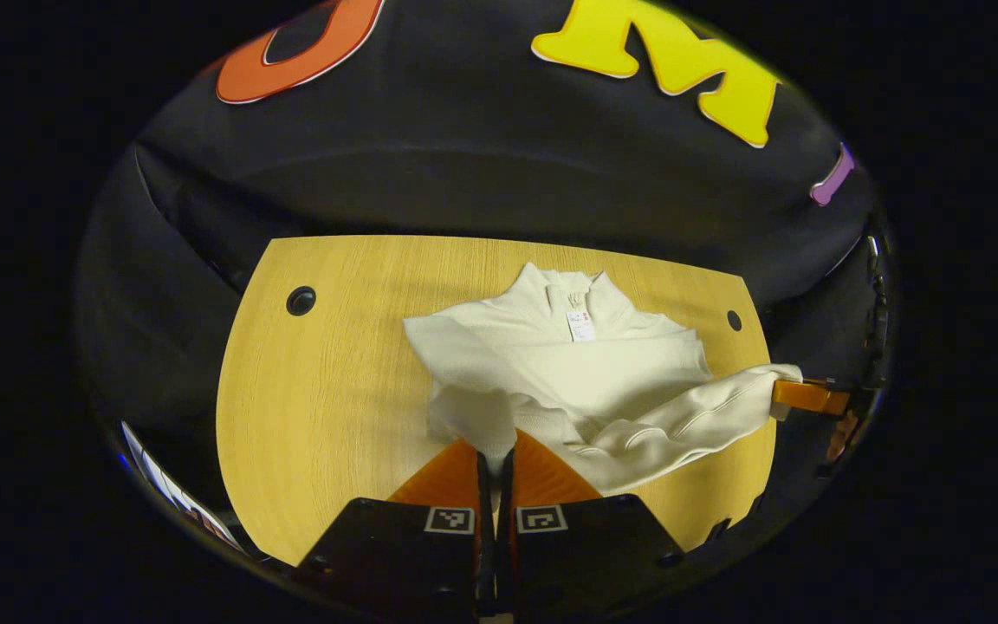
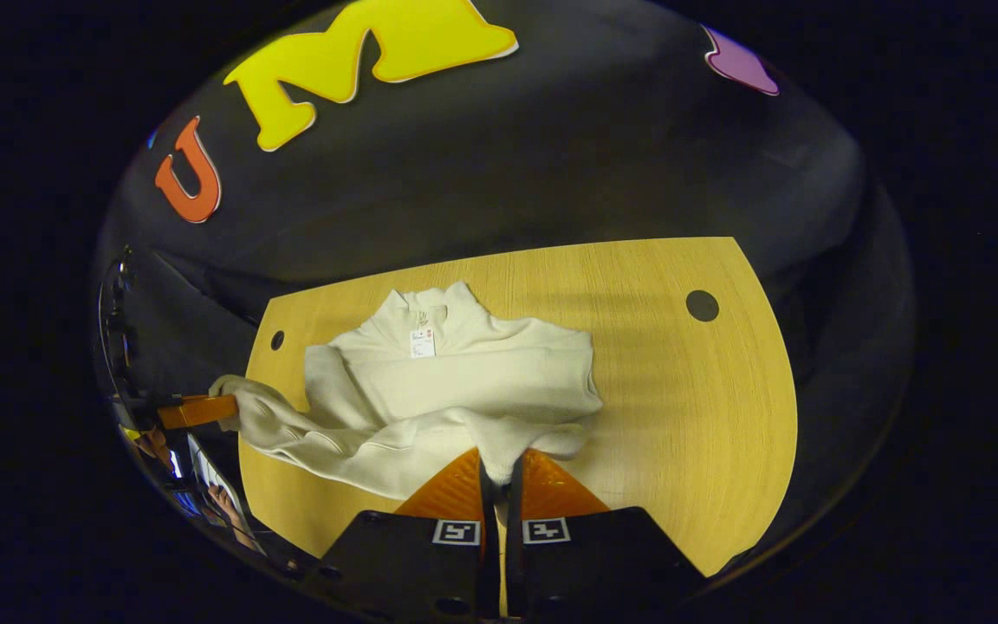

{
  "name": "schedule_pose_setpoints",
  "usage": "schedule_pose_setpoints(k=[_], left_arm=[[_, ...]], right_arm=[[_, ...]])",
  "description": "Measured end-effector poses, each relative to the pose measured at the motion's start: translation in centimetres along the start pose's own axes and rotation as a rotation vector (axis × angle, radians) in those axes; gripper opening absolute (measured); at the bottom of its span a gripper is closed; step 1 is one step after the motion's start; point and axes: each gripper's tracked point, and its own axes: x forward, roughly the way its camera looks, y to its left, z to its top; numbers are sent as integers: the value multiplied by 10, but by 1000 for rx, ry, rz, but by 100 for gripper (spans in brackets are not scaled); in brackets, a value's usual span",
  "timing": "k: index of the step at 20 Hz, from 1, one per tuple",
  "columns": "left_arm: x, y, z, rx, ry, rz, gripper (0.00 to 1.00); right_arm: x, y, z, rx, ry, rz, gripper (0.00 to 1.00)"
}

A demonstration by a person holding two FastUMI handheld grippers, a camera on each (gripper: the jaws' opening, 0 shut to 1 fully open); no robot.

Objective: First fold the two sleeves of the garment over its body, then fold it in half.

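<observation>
A cream high-collared garment (image 1: 568, 364) (image 2: 464, 381) lies on the wooden table (image 1: 334, 390) (image 2: 690, 390), collar at the far side with a tag showing. In the left gripper view, my left gripper (image 1: 496, 455) is shut on a bunched end of sleeve cloth at the garment's near left. In the right gripper view it (image 2: 230, 406) holds a sleeve cuff out past the table's left edge. My right gripper (image 2: 499, 468) is shut on cloth at the near hem. The left gripper view shows it (image 1: 776, 394) pinching a long sleeve (image 1: 690, 425) stretched to the right.
The tabletop has round cable holes near its far corners (image 1: 301, 301) (image 2: 702, 305). Bare wood lies left of the garment in the left gripper view and right of it in the right gripper view. A hand (image 2: 152, 442) holds the far gripper. Black cloth walls the booth.
</observation>
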Motion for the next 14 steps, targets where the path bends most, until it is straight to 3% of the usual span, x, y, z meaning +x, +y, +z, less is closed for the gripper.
schedule_pose_setpoints(k=[4,8,14], left_arm=[[49,3,21,-44,61,13,4],[95,19,18,-58,136,55,4],[139,20,19,38,201,94,4]], right_arm=[[51,-9,28,88,41,36,3],[107,-16,31,163,95,37,3],[154,-27,38,88,110,-42,4]])
